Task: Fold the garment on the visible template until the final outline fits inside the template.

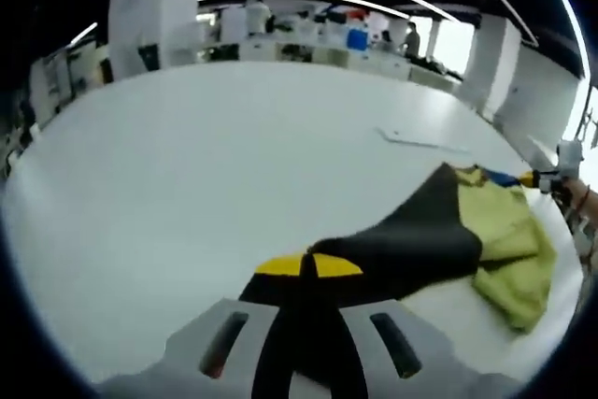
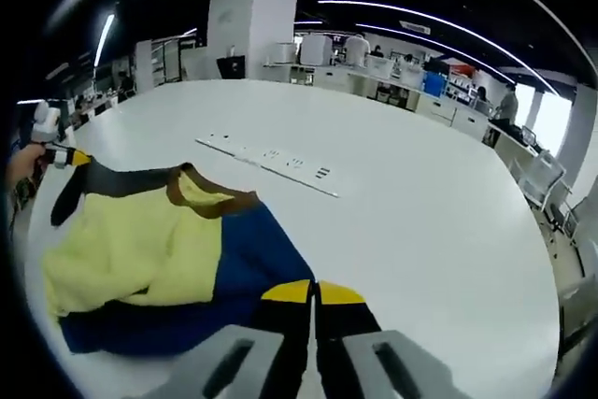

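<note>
Garment (image 2: pixel 159 259), one piece, yellow and dark panels, lying bunched on white table (image 2: pixel 420 231). Left gripper (image 1: pixel 309 266) clamping dark edge of cloth, jaws together. Right gripper (image 2: pixel 313 292) pinching blue edge, jaws together. One white strip (image 2: pixel 266 163) with markings sitting on table beyond garment. Two grippers gripping opposite ends.

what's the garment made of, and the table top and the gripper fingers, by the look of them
Garment: looks like soft knit or woven cloth, matte, in yellow, dark blue and brown panels; it drapes and creases. Table top: smooth hard white surface, likely laminate or painted board, with a mild sheen. Fingers: pale grey bodies, probably moulded or printed plastic, with yellow tips that could be rubber or tape; hard to tell.
</note>
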